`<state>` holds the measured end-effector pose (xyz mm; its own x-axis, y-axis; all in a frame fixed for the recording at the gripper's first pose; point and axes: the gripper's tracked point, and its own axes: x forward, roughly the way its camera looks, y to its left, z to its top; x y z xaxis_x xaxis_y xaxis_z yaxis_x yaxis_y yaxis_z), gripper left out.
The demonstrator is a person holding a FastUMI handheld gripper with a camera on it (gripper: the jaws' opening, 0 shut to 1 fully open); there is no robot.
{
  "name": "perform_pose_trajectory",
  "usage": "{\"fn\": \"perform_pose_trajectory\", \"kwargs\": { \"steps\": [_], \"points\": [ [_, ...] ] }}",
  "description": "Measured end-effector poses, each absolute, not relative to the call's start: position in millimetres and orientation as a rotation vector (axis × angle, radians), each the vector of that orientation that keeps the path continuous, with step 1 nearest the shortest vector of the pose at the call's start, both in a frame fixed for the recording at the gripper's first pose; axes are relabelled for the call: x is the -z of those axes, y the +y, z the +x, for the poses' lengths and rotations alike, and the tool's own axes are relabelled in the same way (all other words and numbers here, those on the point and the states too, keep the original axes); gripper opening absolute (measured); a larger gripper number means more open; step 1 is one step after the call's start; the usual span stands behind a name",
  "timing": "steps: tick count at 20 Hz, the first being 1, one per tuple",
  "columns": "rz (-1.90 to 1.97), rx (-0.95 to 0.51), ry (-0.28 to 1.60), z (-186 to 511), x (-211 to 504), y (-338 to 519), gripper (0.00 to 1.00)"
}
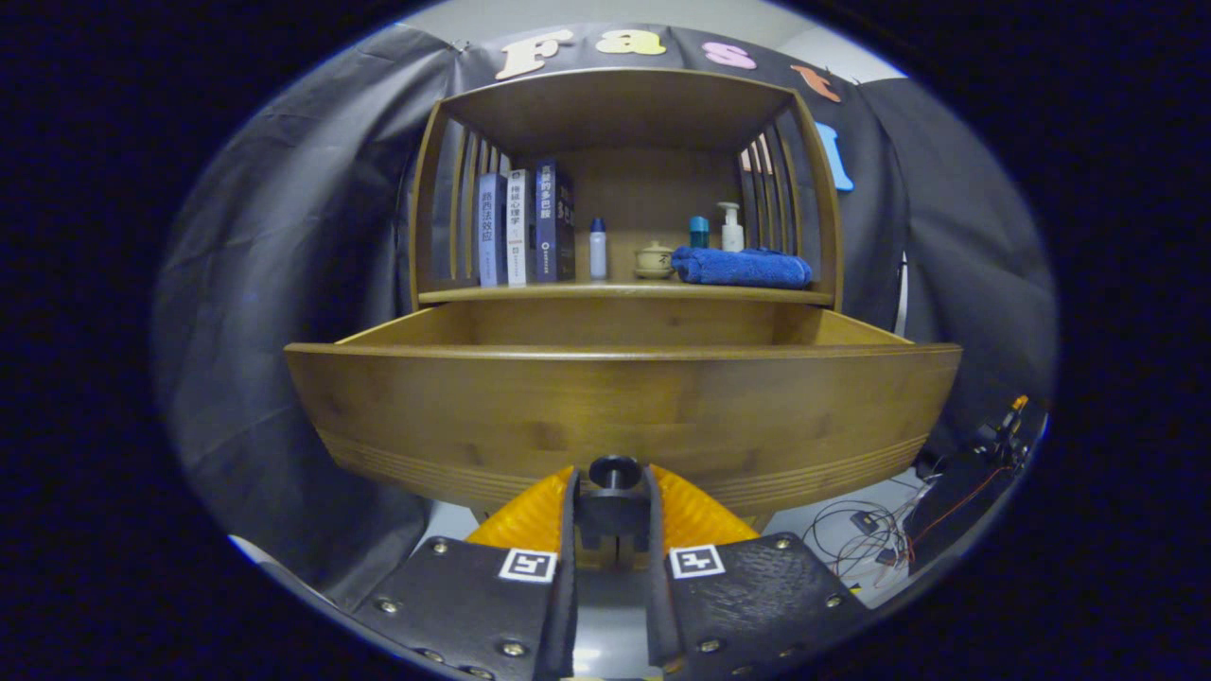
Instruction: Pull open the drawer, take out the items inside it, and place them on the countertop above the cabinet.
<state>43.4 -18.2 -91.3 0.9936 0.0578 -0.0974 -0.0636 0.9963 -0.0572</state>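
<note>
The wooden drawer (620, 402) stands pulled out of the cabinet toward me, its front panel broad and close. A dark round knob (614, 470) sits low on that panel, between my fingers. My gripper (613, 487) is shut on the knob, one finger on each side of it. From this height the drawer's inside is hidden behind the front panel; I see just the far inner wall. Above the drawer lies the countertop (624, 292), a wooden shelf inside a slatted frame.
On the countertop stand three books (525, 227) at the left, a small bottle (598, 250), a little lidded pot (654, 260), a pump bottle (731, 227) and a folded blue towel (743, 267) at the right. Loose cables (875, 530) lie on the floor, lower right.
</note>
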Motion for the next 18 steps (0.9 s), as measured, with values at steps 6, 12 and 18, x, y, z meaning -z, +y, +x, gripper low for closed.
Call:
{"fn": "perform_pose_trajectory", "kwargs": {
  "steps": [6,12,18],
  "points": [
    [0.005,-0.078,0.199,40.7,94.6,-11.0,0.53],
    [-0.008,-0.054,0.205,30.9,53.4,-7.2,0.98],
    [0.023,0.053,0.225,51.7,5.0,-18.1,0.97]
  ]
}}
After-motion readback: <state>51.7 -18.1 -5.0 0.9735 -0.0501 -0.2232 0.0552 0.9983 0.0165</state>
